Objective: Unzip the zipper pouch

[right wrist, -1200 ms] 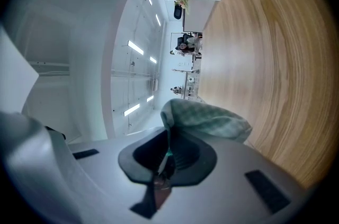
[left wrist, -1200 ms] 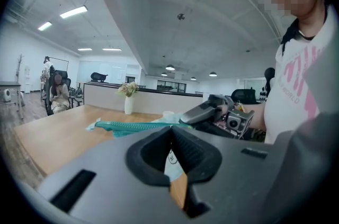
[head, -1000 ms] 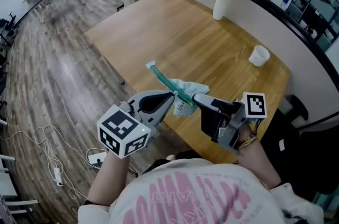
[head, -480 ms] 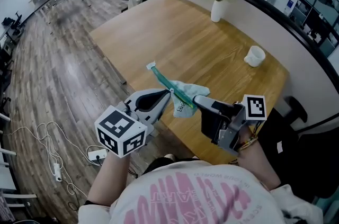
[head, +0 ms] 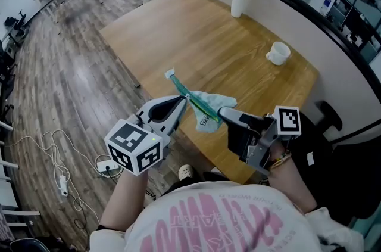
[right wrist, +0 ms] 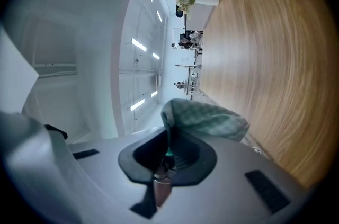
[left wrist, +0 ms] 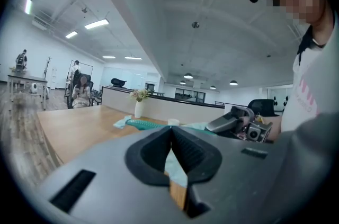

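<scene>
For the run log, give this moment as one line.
left gripper: shut on pouch | right gripper: shut on pouch | pouch: held over table

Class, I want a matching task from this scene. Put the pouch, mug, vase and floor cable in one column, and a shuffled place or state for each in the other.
1 pouch
2 mug
3 vase
4 cable

A holds flowers
B lies on the floor
C teal, held in the air
D white, without flowers, on the table

Pairs: 1-C, 2-D, 3-A, 4-B
</scene>
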{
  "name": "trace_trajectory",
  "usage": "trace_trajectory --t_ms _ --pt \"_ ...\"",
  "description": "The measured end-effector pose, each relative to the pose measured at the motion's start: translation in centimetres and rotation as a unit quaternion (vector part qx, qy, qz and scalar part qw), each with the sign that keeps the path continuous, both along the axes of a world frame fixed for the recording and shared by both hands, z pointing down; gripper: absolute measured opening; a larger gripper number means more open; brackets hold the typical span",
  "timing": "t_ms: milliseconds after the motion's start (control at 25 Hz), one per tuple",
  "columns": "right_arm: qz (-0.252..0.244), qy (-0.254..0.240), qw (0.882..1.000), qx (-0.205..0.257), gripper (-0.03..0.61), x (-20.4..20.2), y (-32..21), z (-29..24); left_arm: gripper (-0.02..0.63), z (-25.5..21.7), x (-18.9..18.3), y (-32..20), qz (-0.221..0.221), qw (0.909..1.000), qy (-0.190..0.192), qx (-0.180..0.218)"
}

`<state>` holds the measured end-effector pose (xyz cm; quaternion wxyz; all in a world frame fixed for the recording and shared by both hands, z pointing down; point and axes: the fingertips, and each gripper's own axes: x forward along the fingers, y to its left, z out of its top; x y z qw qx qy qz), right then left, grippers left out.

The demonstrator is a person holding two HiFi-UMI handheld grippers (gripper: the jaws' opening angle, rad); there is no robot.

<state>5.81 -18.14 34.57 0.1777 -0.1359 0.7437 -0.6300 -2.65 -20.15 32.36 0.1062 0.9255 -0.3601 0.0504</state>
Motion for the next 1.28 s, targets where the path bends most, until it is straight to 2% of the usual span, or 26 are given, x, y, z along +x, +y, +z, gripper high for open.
trace_trajectory --t_ms 240,840,1120,1280 --pt "0.003 -0.002 1.000 0.005 0.006 2.4 5.2 0.0 0.006 -0.1 2.0 5.3 -0.005 1.0000 0.005 0.002" --pt "0.005 0.003 1.000 0.020 0.006 2.4 6.1 -0.7 0.006 -1.4 0.3 5.5 -0.030 0.9993 -0.005 0.022" --pt "0.005 0.005 1.000 0.020 0.006 2.3 6.2 -0.5 0.006 -1.4 -1.1 5.0 -0.051 0.9984 0.004 0.023" --pt "0.000 0.003 1.000 0.024 0.006 2.1 7.5 -0.3 0.006 -1.3 -1.5 6.3 -0.060 0.9979 -0.001 0.027"
